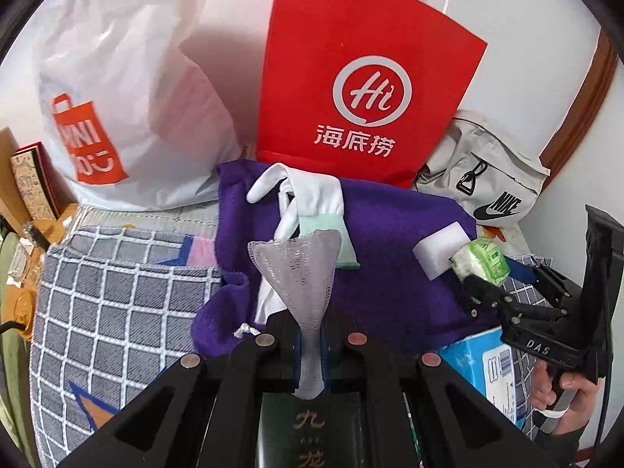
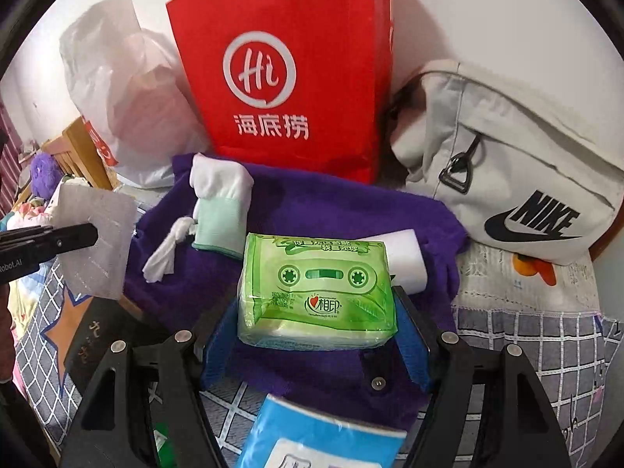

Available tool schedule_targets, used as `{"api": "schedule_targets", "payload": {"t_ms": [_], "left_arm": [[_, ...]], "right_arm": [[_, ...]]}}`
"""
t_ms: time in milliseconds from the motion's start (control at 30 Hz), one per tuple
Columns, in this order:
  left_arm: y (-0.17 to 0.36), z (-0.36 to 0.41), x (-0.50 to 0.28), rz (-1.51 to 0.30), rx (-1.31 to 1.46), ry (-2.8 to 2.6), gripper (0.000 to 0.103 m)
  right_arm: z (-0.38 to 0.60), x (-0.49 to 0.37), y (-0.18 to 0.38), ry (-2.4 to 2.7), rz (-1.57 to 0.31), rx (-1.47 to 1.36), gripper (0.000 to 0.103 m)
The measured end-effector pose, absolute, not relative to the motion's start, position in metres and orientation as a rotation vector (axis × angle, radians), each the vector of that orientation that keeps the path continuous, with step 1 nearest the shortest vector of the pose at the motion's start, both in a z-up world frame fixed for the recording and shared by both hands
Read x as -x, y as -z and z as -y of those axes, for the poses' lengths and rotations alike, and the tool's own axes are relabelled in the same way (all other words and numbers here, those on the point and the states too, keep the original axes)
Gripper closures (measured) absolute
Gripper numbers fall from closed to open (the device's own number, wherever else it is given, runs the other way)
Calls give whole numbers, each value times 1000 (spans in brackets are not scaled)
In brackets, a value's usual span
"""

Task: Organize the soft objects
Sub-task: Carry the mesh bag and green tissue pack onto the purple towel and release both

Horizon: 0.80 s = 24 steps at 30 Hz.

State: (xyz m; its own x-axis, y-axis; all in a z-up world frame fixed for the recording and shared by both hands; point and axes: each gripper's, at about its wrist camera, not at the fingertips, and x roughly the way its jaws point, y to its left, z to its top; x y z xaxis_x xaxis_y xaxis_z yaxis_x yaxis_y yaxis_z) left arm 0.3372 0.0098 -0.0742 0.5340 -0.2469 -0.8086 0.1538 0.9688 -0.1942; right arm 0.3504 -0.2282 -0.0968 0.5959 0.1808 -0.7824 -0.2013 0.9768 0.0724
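Observation:
My left gripper [image 1: 310, 335] is shut on a grey mesh cloth [image 1: 300, 269], which fans out above its jaws over a purple cloth [image 1: 390, 214]. In the right wrist view that grey mesh cloth [image 2: 95, 241] hangs at the left from the left gripper's fingers [image 2: 58, 240]. My right gripper [image 2: 316, 335] is shut on a green tissue pack [image 2: 316, 292], blue pads pressing on both ends, above the purple cloth [image 2: 312, 210]. The green tissue pack [image 1: 481, 261] also shows at the right of the left wrist view. White gloves [image 1: 308, 195] and a white sponge block [image 1: 440, 247] lie on the purple cloth.
A red paper bag [image 1: 351, 78], a white plastic bag [image 1: 128, 97] and a beige Nike bag [image 2: 507, 163] stand against the wall behind. A blue tissue pack [image 2: 312, 440] lies near. A checked grey blanket [image 1: 109, 312] covers the bed. A dark box [image 1: 312, 429] sits below my left gripper.

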Motion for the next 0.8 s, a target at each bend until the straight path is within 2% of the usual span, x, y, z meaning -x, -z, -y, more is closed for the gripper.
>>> {"api": "schedule_targets", "payload": {"t_ms": [800], "left_arm": [[119, 24, -390, -1083, 95, 355, 95]], "right_arm": [[227, -378, 137, -200, -999, 117, 30]]}}
